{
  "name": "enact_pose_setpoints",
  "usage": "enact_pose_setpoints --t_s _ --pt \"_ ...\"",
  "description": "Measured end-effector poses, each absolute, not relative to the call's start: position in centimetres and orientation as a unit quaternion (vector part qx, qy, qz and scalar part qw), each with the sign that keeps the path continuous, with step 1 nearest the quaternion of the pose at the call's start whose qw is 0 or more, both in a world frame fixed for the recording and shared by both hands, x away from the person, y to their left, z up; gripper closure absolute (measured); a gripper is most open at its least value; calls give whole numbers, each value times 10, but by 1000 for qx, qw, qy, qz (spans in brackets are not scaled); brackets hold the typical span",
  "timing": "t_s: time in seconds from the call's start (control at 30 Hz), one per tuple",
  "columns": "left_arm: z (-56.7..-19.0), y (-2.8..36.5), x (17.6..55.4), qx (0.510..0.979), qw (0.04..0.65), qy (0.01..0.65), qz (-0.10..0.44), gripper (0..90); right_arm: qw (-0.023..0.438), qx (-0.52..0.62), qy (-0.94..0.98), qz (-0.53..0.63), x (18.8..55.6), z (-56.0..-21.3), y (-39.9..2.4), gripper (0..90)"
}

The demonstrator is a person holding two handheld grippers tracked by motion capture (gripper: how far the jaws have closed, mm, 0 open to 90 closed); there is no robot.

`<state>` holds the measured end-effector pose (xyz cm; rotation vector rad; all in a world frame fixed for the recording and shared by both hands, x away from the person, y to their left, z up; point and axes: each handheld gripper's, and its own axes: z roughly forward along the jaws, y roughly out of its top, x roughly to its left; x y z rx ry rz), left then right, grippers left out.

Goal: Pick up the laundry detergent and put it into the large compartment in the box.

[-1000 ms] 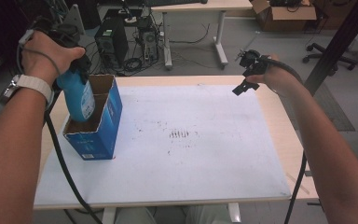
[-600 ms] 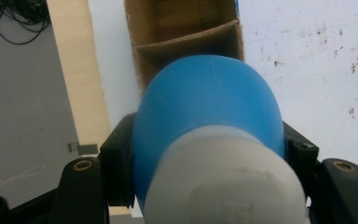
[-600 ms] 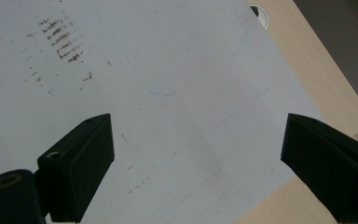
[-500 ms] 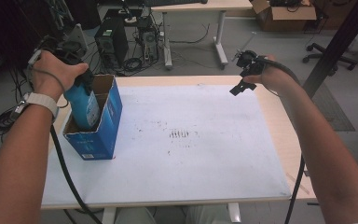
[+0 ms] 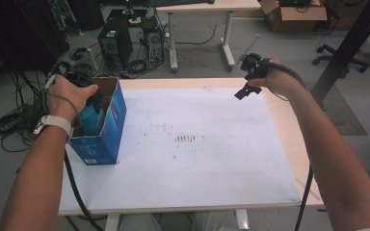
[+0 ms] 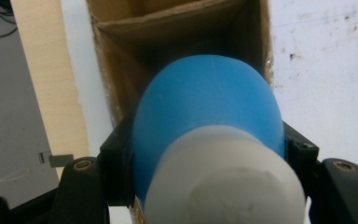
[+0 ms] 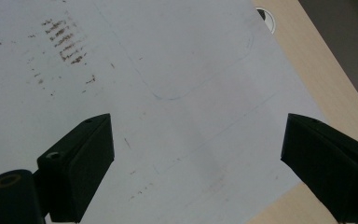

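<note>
Pale wood table point(image 5: 289, 130), topped almost edge to edge by a white sheet point(image 5: 197, 159). Brown smudges point(image 5: 185, 138) at mid-sheet, well left of the right claw point(image 5: 248, 83), which hovers over the far right corner. Open blue box point(image 5: 103, 132) upright near the left edge, directly under the left claw point(image 6: 205, 154). Round hole point(image 7: 266, 14) in bare wood beyond the right claw.

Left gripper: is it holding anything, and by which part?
Yes. The left gripper is shut on a blue bottle, its jaws clamping the blue body just past the white cap, over the open blue box.
</note>
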<state>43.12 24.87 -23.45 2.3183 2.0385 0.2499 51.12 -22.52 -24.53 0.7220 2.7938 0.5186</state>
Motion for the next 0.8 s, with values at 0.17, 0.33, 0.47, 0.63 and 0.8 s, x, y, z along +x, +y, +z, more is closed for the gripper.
enact_pose_setpoints --t_s 0.17,0.33,0.47,0.63,0.8 --pt "-245 251 429 752 25 654 84 376 104 246 948 176 512 -246 -226 91" --pt "-254 250 429 755 24 651 80 376 104 249 946 177 512 -245 -227 91" --pt "-260 249 430 755 27 651 76 376 105 246 947 178 510 -244 -227 91" --pt "-262 250 431 753 30 654 72 376 107 249 946 179 510 -243 -230 92" --pt "-262 250 431 752 31 655 71 375 106 251 945 178 511 -244 -231 91"
